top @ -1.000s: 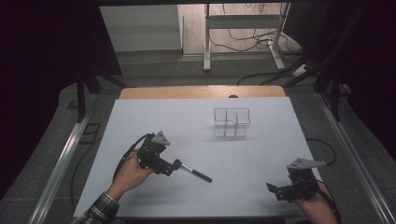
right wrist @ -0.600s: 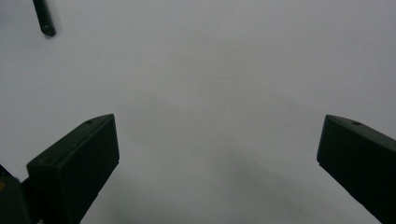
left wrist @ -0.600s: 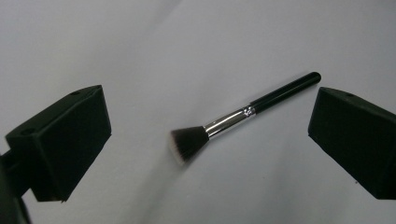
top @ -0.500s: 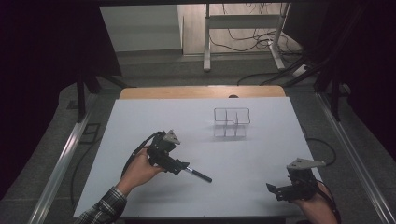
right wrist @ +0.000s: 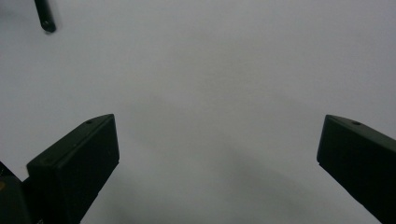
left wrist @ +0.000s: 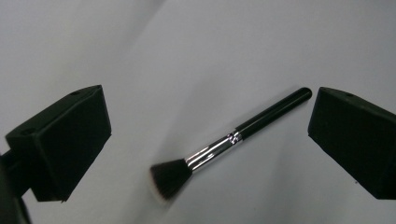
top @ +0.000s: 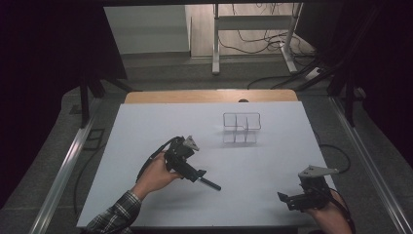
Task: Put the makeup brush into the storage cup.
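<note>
Now brush (left wrist: 231, 138) lies between left claw's (left wrist: 205, 140) parted jaws.

White table (top: 146, 126) bears brush (left wrist: 229, 142); seemingly clear organizer (top: 241, 127).

Worktop (top: 146, 146): white sheet over a light wood top, wood visible along the far edge. Brush (left wrist: 231, 140): glossy black handle, shiny silver ferrule, dark brown-black bristles. Left claw (left wrist: 205, 140): matte black jaws; grey plate on top. Right claw (right wrist: 219, 168): matte black, grey plate. Organiser (top: 241, 127): clear, colourless. Sleeve (top: 114, 214): dark plaid with pale lines.
</note>
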`<state>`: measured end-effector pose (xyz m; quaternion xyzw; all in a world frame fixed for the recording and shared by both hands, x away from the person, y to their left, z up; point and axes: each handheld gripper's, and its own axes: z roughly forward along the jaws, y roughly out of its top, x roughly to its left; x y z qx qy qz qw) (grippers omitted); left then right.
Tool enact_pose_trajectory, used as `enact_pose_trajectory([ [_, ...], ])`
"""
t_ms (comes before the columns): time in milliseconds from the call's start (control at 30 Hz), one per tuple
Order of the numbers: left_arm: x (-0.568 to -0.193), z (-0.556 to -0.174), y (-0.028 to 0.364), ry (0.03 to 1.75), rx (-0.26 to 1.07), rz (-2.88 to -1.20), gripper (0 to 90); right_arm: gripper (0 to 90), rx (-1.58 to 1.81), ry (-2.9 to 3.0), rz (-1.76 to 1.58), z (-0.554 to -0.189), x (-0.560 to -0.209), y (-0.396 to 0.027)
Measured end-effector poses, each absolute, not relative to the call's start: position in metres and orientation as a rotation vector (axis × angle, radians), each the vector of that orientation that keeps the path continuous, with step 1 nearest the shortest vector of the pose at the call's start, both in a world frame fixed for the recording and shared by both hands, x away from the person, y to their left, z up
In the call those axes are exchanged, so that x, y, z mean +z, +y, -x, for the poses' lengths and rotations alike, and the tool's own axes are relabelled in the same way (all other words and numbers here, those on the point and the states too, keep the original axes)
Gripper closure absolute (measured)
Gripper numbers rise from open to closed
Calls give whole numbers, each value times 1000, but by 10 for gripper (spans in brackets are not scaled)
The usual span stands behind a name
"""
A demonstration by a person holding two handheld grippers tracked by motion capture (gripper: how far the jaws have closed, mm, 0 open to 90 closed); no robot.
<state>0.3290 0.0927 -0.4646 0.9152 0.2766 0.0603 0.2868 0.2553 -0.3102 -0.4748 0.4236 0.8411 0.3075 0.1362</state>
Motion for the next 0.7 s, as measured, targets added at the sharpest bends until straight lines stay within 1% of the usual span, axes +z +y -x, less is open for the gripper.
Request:
enact_pose_trajectory([
  [100,-465,-331,86,724,156,-2460,0,0,893,2434,-1226,-255,-475,-310],
  [300,-468,-334,87,722,131,-2463,0,0,894,2435,-1225,-255,-475,-311],
  [533,-477,-333,84,709,131,-2492,0,0,892,2438,-1223,-255,-475,-310],
  [700,-487,-334,84,697,106,-2515,0,0,891,2441,-1225,-255,-475,-310],
])
